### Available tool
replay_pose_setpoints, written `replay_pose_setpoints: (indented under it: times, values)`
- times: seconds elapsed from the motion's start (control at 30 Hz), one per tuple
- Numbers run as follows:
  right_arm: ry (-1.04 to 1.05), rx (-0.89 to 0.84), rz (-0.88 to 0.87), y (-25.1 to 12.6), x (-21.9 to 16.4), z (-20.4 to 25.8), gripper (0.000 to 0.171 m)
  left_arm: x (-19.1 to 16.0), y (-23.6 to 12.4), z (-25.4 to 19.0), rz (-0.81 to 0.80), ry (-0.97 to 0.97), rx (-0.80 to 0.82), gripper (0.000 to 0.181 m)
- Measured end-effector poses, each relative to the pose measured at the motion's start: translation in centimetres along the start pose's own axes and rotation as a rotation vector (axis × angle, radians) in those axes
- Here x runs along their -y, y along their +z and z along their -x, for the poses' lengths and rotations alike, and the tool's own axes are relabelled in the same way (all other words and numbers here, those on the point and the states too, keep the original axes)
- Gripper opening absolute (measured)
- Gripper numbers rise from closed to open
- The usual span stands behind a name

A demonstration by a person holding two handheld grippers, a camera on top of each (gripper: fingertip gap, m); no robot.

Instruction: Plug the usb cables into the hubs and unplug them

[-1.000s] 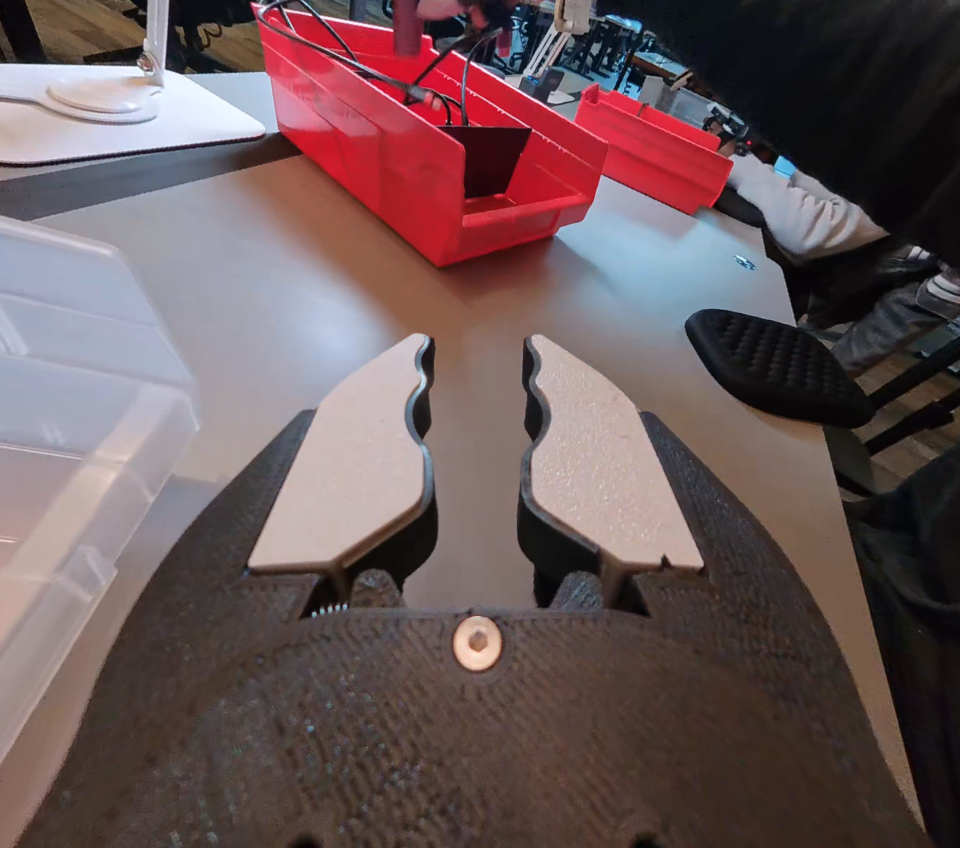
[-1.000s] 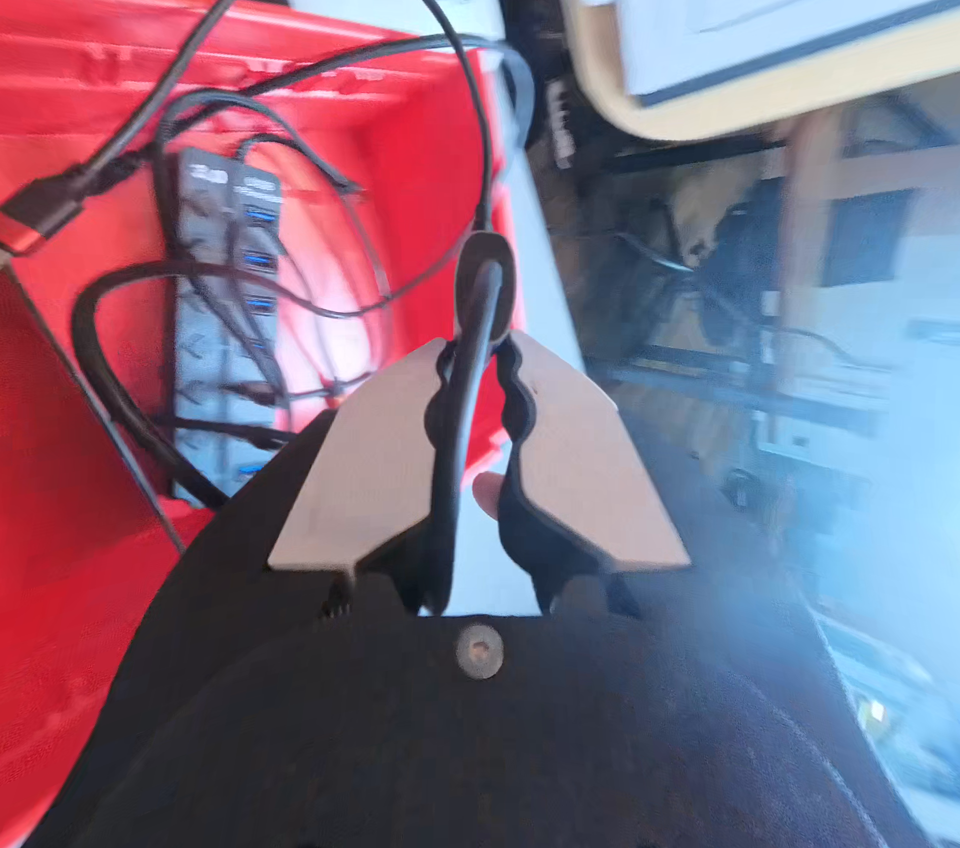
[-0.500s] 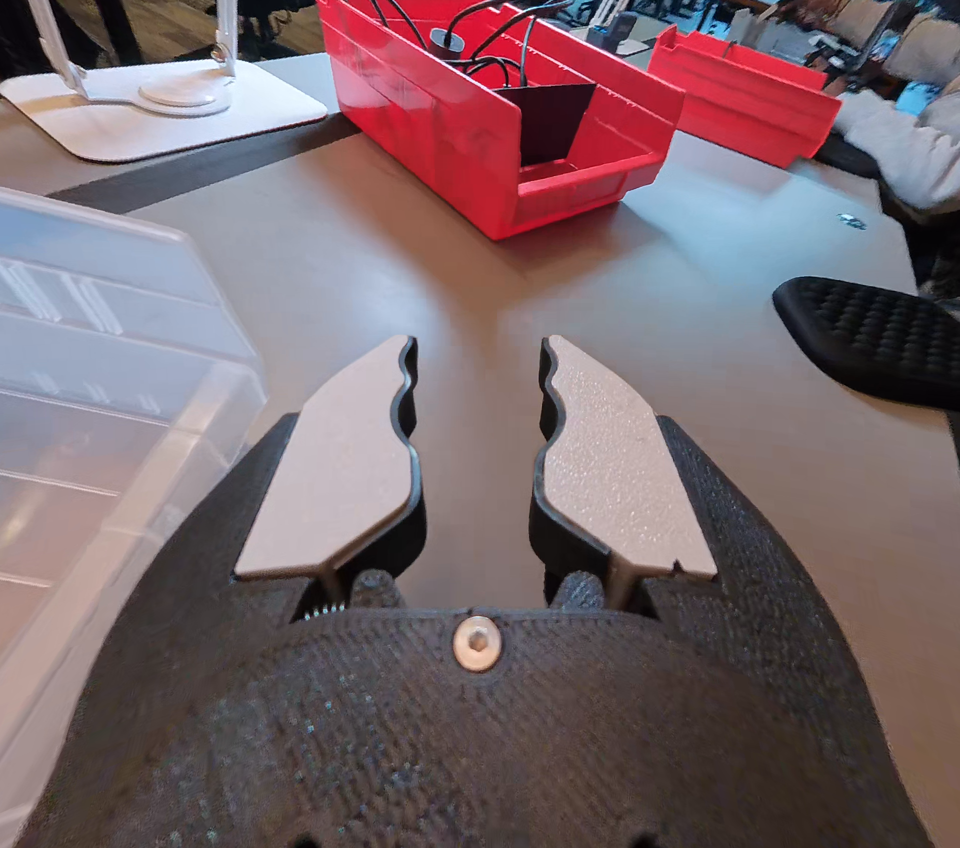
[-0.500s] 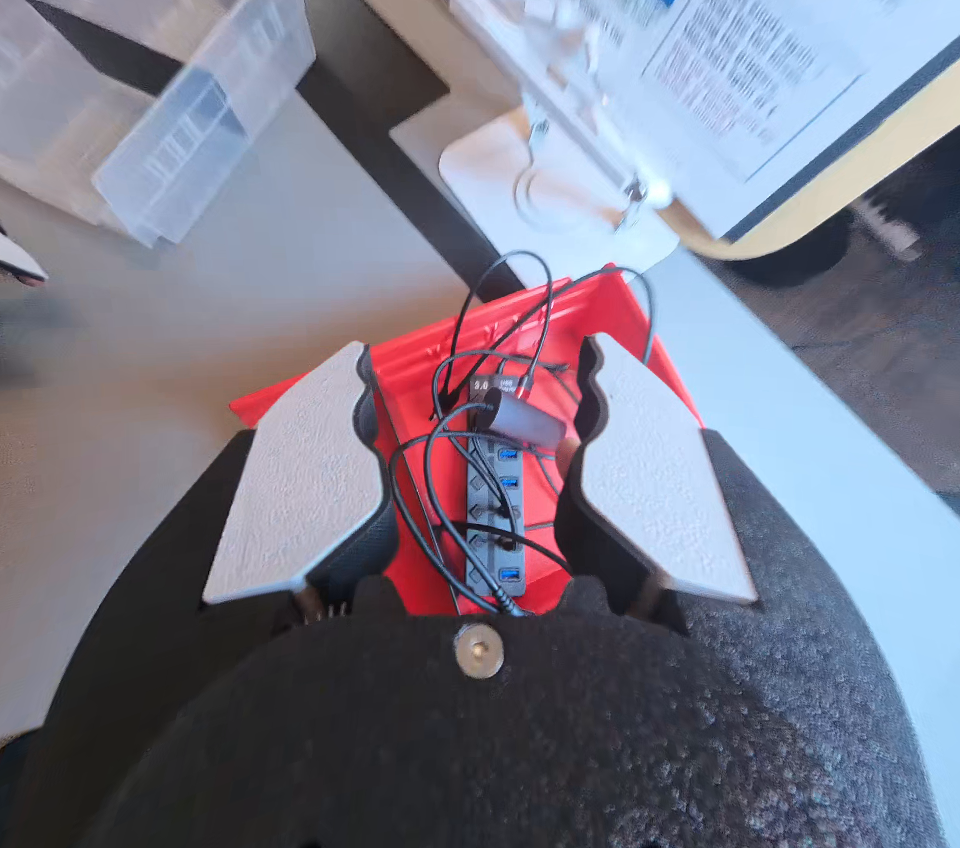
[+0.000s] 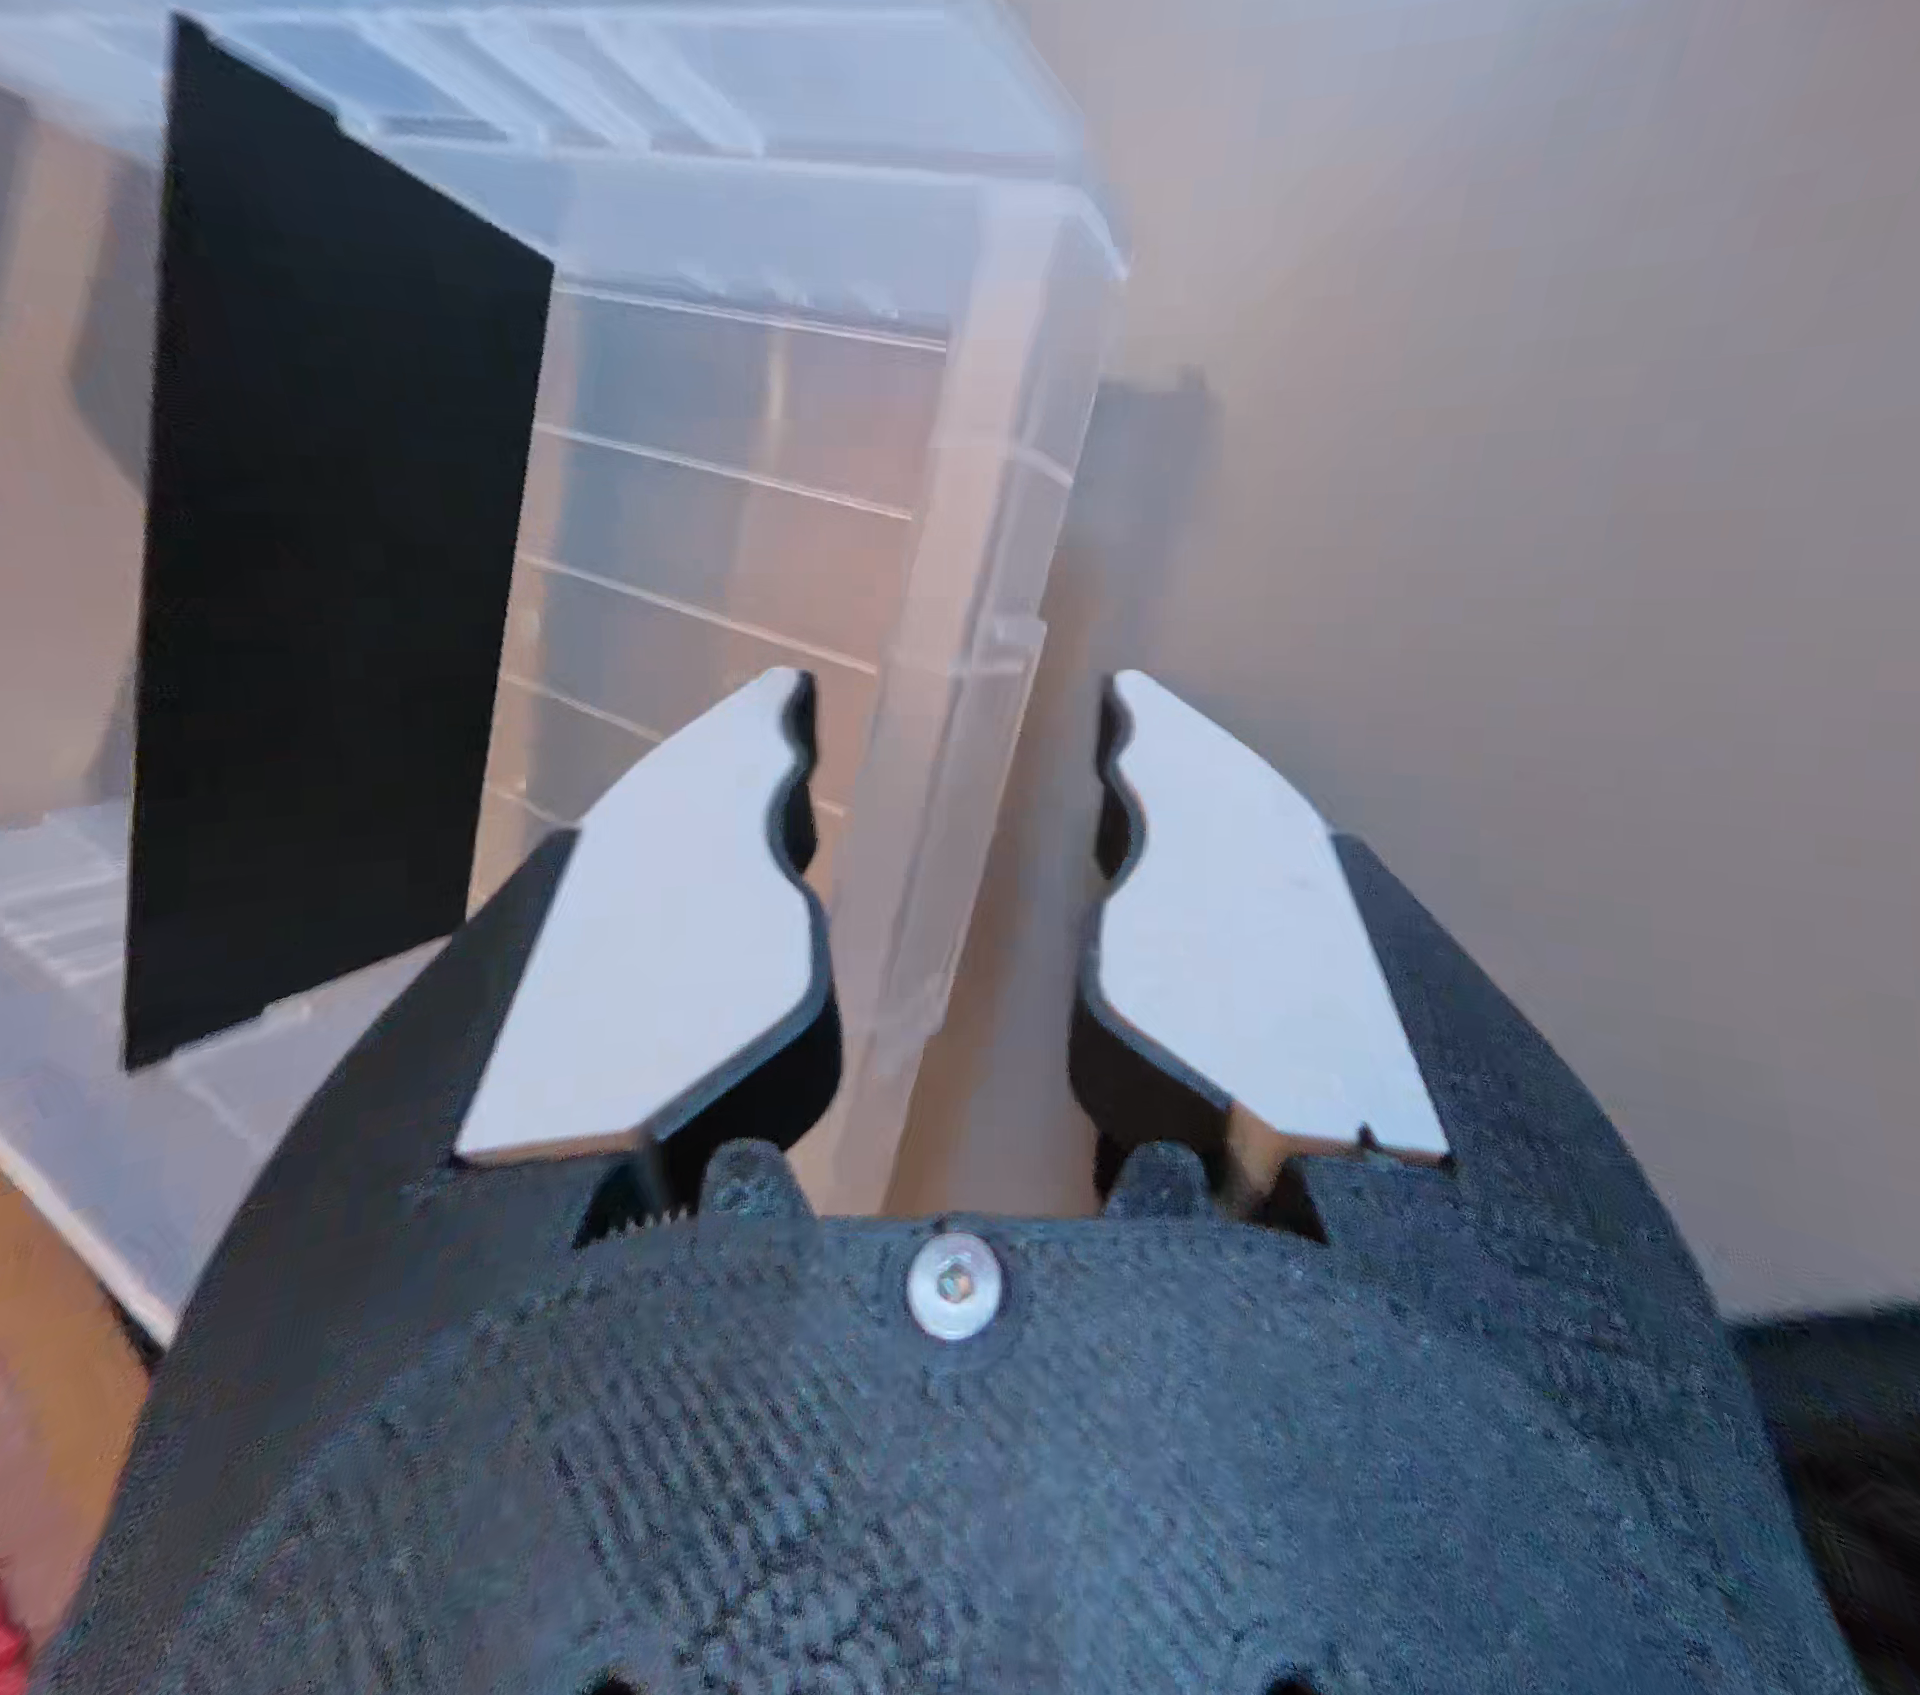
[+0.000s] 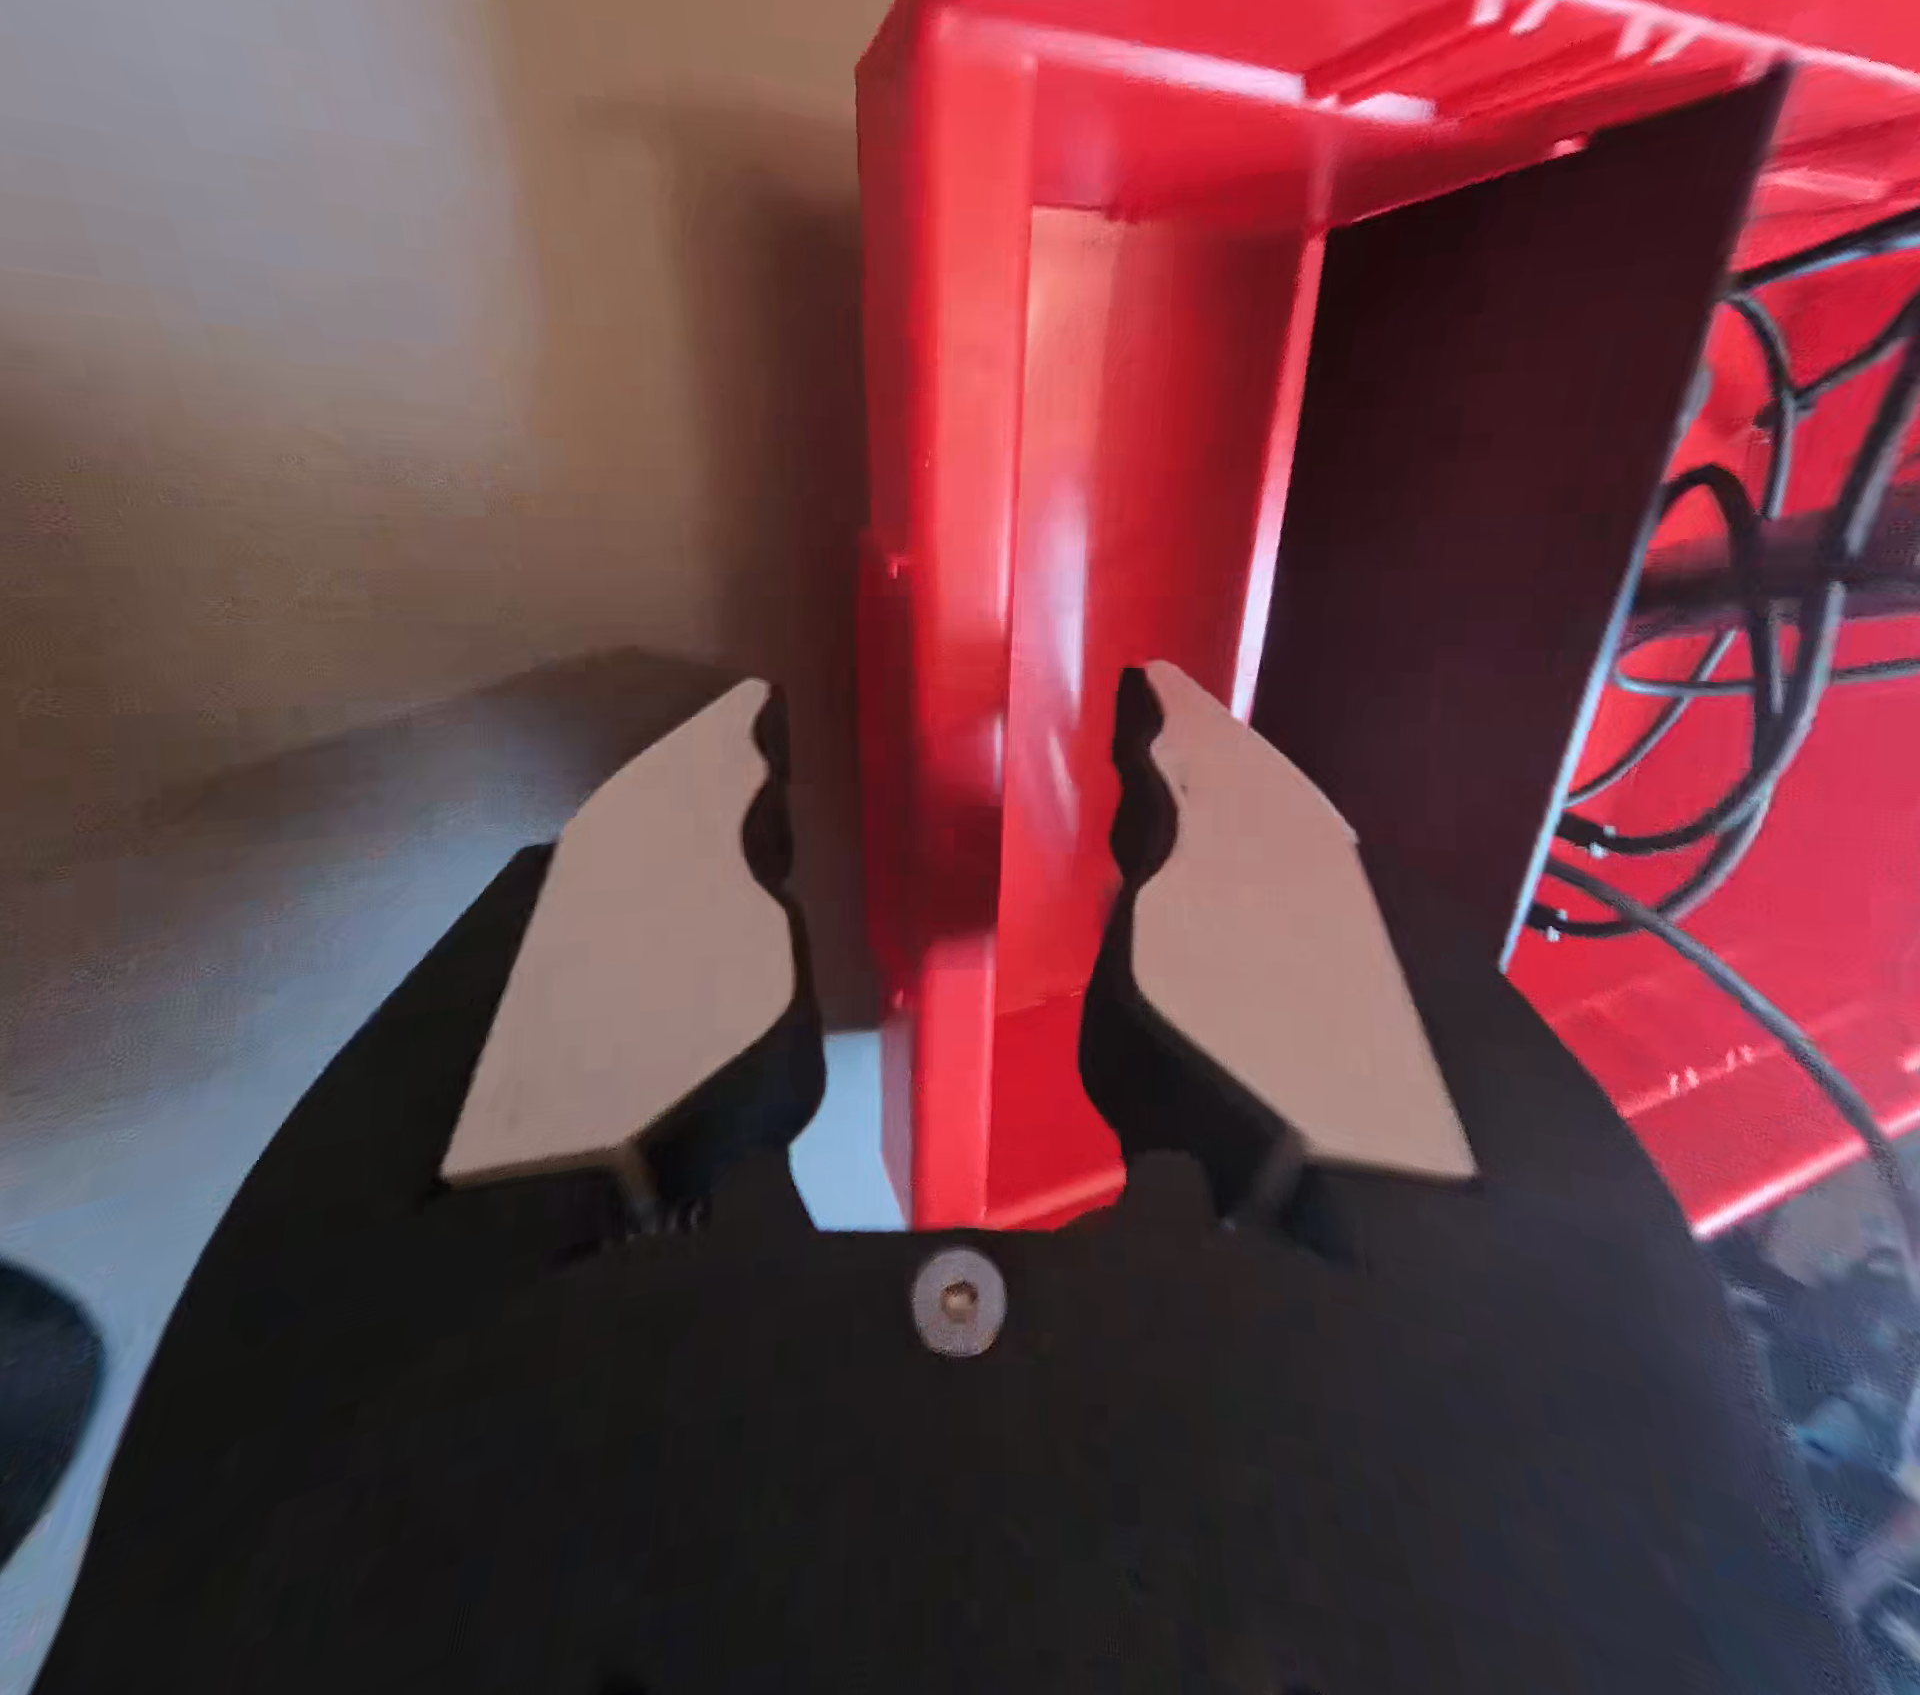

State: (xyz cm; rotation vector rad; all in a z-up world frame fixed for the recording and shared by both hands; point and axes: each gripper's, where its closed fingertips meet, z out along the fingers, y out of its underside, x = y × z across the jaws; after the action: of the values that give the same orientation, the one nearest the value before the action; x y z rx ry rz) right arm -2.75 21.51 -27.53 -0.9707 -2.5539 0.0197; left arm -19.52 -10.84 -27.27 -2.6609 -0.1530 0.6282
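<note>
Cables: black, tangled inside red bin, right side of right wrist view; hub not discernible, picture blurred.
Red bin: on tan table; its front corner wall runs between the right gripper's fingers.
Black panel: inside bin, between the front wall and the cables.
Right gripper: jaws wide apart, straddling bin's front wall; contact with it cannot be told; nothing gripped.
Left gripper: jaws wide apart, empty.
Clear bin: corner edge lies between the left fingers; black panel inside it, at left.
</note>
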Motion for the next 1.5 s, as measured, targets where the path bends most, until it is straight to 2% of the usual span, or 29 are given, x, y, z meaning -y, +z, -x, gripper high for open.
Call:
replay_pose_setpoints:
  times: [0.07, 0.1, 0.2, 0.3, 0.47, 0.57, 0.63, 0.7, 0.77, 0.87, 0.97, 1.07, 1.13, 1.17, 1.2, 1.23, 1.3, 1.4, 1.5]
  values:
    - [-0.083, -0.006, -0.007, 0.9, 0.6, 0.4, 0.03, 0.1, 1.5, 0.3, 0.025, 0.119, 0.05, 0.034]
    - [-0.11, -0.028, -0.009, 1.0, 0.9, 0.5, 0.028, 0.6, 1.8, 0.3, 0.006, 0.191, 0.075, 0.031]
    - [-0.154, -0.025, -0.042, 0.3, 1.8, 2.4, 0.029, 2.6, 2.0, -1.0, -0.073, 0.231, 0.078, 0.03]
    - [-0.169, -0.033, -0.095, -0.8, 2.5, 5.4, 0.029, 4.5, 1.8, -3.2, -0.111, 0.29, 0.062, 0.03]
    - [-0.216, -0.046, -0.209, -2.9, 4.2, 11.1, 0.029, 8.4, 1.3, -7.8, -0.266, 0.504, -0.033, 0.03]
    - [-0.192, -0.052, -0.281, -4.7, 5.0, 14.4, 0.029, 10.3, 1.1, -8.7, -0.376, 0.595, -0.008, 0.034]
    - [-0.146, -0.045, -0.4, -7.2, 5.8, 16.4, 0.033, 10.4, 0.2, -8.4, -0.413, 0.553, 0.008, 0.04]
    - [-0.018, -0.021, -0.568, -10.9, 6.2, 17.6, 0.039, 10.5, -2.3, -8.1, -0.498, 0.434, -0.003, 0.041]
    - [0.16, -0.061, -0.707, -14.4, 5.1, 16.7, 0.039, 10.6, -6.0, -9.3, -0.626, 0.235, -0.122, 0.041]
    - [0.512, -0.269, -0.803, -17.2, -0.2, 12.7, 0.035, 10.3, -11.5, -13.6, -0.746, -0.104, -0.443, 0.044]
    - [0.829, -0.337, -0.76, -15.1, -5.7, 10.7, 0.039, 10.8, -14.6, -17.9, -0.813, -0.333, -0.582, 0.051]
    - [0.967, -0.25, -0.737, -11.2, -5.9, 10.7, 0.052, 12.3, -13.5, -19.9, -0.83, -0.427, -0.422, 0.055]
    - [0.978, -0.242, -0.693, -9.2, -5.3, 10.3, 0.051, 13.3, -11.2, -21.3, -0.748, -0.423, -0.359, 0.05]
    - [0.971, -0.228, -0.674, -8.7, -4.9, 10.1, 0.042, 13.4, -9.4, -21.7, -0.672, -0.377, -0.296, 0.045]
    - [0.977, -0.23, -0.677, -8.7, -4.6, 9.9, 0.037, 13.3, -7.7, -21.5, -0.606, -0.331, -0.212, 0.041]
    - [0.99, -0.276, -0.669, -8.8, -4.9, 9.4, 0.033, 13.7, -7.0, -21.0, -0.604, -0.306, -0.145, 0.037]
    - [0.976, -0.38, -0.661, -9.4, -5.6, 9.1, 0.014, 14.1, -7.3, -20.2, -0.615, -0.299, -0.095, 0.029]
    - [0.919, -0.508, -0.654, -10.9, -6.1, 9.6, 0.013, 14.3, -7.7, -20.5, -0.625, -0.235, -0.073, 0.022]
    - [0.845, -0.621, -0.719, -14.1, -6.0, 10.3, 0.011, 14.4, -9.5, -20.8, -0.681, -0.223, -0.073, 0.019]
